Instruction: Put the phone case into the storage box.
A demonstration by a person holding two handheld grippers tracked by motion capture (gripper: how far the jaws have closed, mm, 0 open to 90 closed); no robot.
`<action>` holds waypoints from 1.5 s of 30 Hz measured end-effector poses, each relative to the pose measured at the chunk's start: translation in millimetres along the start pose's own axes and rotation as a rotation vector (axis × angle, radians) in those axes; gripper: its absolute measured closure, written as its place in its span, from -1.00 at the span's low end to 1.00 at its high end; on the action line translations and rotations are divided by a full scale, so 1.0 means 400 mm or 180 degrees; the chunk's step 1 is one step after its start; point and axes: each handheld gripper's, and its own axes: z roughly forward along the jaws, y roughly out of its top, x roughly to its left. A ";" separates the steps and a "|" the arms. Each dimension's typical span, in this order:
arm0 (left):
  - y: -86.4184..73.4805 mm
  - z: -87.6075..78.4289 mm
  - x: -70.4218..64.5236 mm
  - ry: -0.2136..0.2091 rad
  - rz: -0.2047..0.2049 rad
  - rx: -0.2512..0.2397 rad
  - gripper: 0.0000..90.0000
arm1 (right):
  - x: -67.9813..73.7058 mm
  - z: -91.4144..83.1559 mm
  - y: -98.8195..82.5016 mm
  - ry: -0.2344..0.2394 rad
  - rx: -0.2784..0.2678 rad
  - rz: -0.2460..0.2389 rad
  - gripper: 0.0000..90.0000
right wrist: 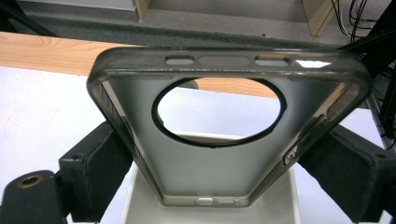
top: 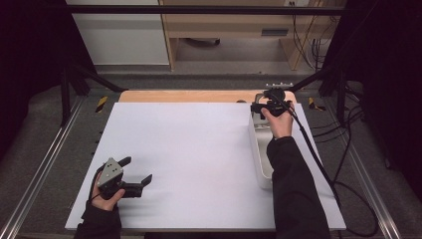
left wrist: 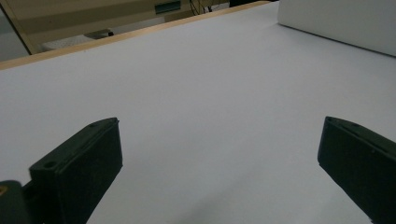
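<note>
- At the lower left of the high view we saw the left gripper (top: 135,171) resting on the white sheet-covered table (top: 199,149), its black jaws spread wide with nothing between them.
- In the right gripper view's centre we saw a translucent grey phone case with a round camera hole (right wrist: 219,177), clamped by its long sides between the right gripper (right wrist: 219,184) jaws.
- At the upper right of the high view the case hung over the far end of a long white rectangular tray (top: 259,154).

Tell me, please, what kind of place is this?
Probably a lab bench for recording handling tasks. A white table stands inside a metal frame, cables trail on the floor, and each hand holds a gripper: the right gripper clamps a phone case.
</note>
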 end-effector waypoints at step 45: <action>0.000 0.002 -0.001 -0.0005 0.0022 0.0007 -1.00 | -0.001 0.020 -0.016 0.0030 -0.0081 -0.0015 -0.98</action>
